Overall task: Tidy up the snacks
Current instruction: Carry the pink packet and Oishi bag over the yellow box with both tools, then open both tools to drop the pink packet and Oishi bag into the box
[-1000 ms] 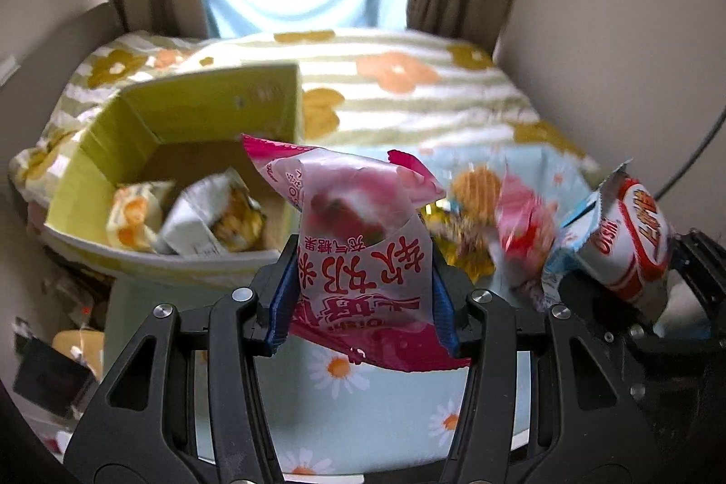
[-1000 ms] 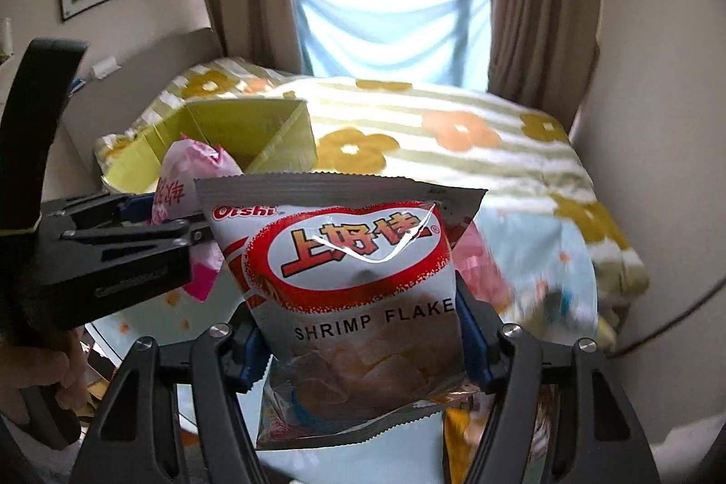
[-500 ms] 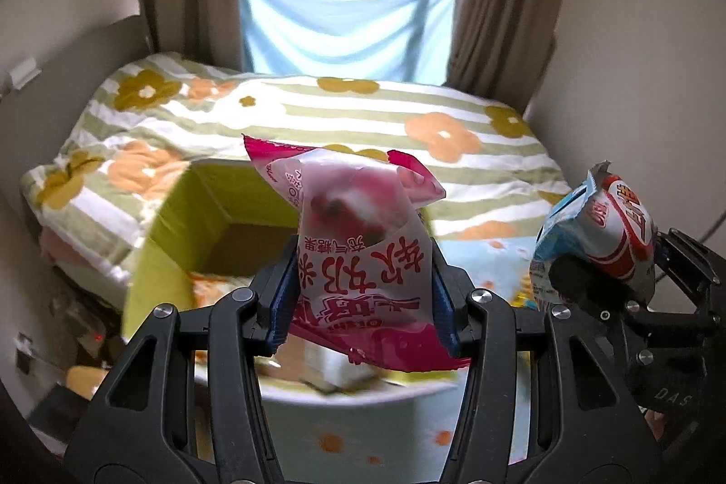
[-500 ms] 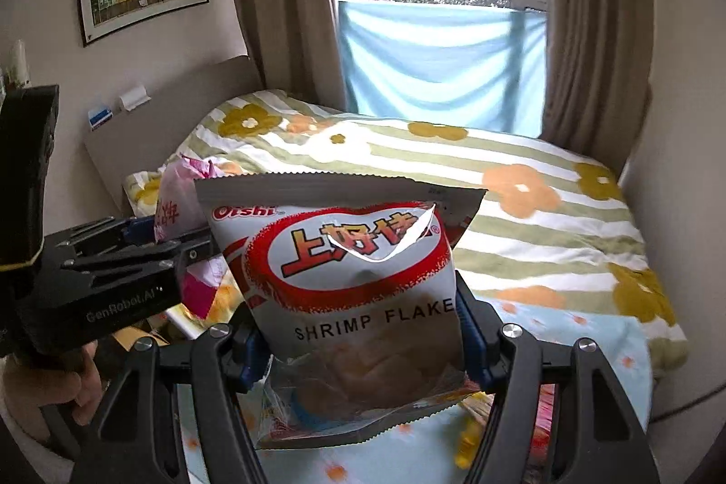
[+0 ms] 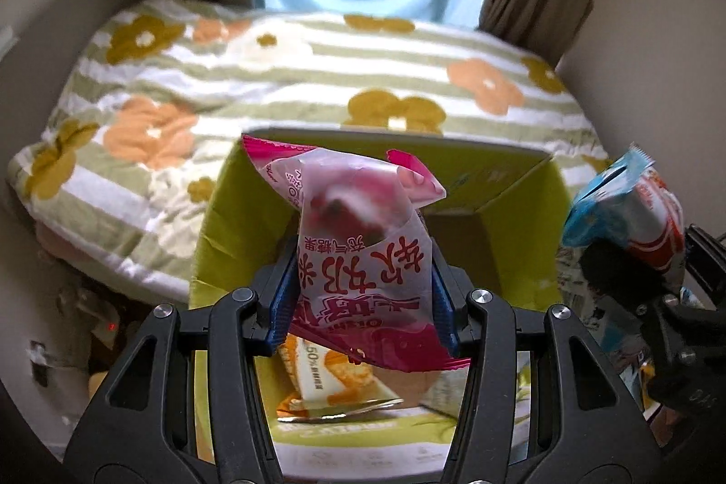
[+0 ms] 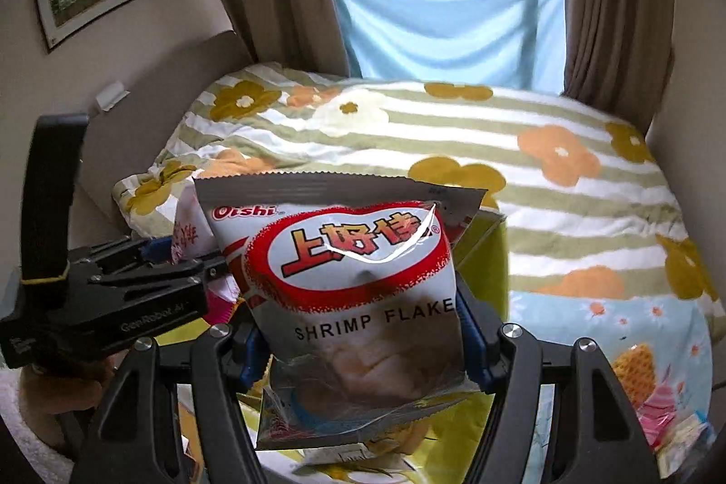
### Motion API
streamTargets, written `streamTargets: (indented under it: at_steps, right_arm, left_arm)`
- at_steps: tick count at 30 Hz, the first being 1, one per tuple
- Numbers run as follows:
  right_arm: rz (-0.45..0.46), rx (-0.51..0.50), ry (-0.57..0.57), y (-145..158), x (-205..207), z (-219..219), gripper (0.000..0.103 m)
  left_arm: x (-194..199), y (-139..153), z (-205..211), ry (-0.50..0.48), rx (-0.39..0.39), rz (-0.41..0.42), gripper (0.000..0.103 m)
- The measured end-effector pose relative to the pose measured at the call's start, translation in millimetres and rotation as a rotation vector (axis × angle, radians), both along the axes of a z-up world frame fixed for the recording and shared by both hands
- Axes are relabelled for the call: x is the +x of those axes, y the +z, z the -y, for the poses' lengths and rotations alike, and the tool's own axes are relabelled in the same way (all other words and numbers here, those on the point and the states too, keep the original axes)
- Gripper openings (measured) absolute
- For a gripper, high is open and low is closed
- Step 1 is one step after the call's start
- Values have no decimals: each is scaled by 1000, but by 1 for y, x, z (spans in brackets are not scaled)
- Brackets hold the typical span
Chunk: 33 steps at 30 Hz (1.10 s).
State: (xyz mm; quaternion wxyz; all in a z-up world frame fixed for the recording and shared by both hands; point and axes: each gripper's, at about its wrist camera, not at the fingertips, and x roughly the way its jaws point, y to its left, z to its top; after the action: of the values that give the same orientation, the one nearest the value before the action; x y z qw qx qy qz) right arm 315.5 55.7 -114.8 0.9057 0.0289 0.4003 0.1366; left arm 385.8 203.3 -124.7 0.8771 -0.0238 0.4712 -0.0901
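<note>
My left gripper is shut on a pink and white snack bag and holds it above the open yellow-green cardboard box. An orange snack packet lies inside the box. My right gripper is shut on a white and red Oishi shrimp flakes bag, held over the box's right side. That bag also shows at the right of the left wrist view. The left gripper shows at the left of the right wrist view.
A bed with a striped flower quilt lies behind the box. More snack packets lie on a light blue flowered cloth at the right. Brown curtains and a blue sheet hang at the window.
Both grippers have moved left and forward with their bags. The box has gone from my left to directly under the left gripper, and the loose snacks have slid off to the right.
</note>
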Motion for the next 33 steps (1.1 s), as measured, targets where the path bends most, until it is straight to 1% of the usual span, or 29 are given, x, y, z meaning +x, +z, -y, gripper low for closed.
streamTargets:
  at_steps: [5, 8, 9, 10, 11, 12, 13, 15, 18, 24, 33]
  right_arm:
    - [-53, -15, -10, -12, 17, -2, 64]
    - [-74, -13, -11, -17, 25, -1, 64]
    - [-81, -11, -12, -18, 27, 0, 64]
    - [-85, -9, -13, -20, 28, 2, 64]
    - [-92, -2, -16, -21, 29, 5, 64]
    - [-95, 5, -19, -22, 30, 7, 64]
    - [-101, 12, -20, -22, 32, 7, 64]
    - [-109, 22, -24, -23, 34, 9, 64]
    - [-125, 21, -19, -26, 35, 10, 64]
    - [-154, 24, -8, -35, 36, 9, 64]
    - [-172, 2, 36, -40, 55, -5, 64]
  left_arm:
    - [22, -25, -6, 1, 2, -82, 47]
    - [30, -31, -4, -2, 13, -106, 47]
    - [32, -32, -3, -2, 18, -113, 49]
    - [34, -31, -2, 7, 31, -114, 54]
    - [34, -29, -1, 19, 47, -106, 62]
    - [34, -27, -1, 31, 68, -95, 86]
    - [32, -24, 1, 41, 94, -72, 103]
    - [29, -20, 4, 36, 115, -42, 103]
    - [26, -20, 7, 29, 144, -58, 103]
    - [5, -23, -2, 48, 124, -93, 103]
    - [-21, -24, -11, 66, 109, -108, 103]
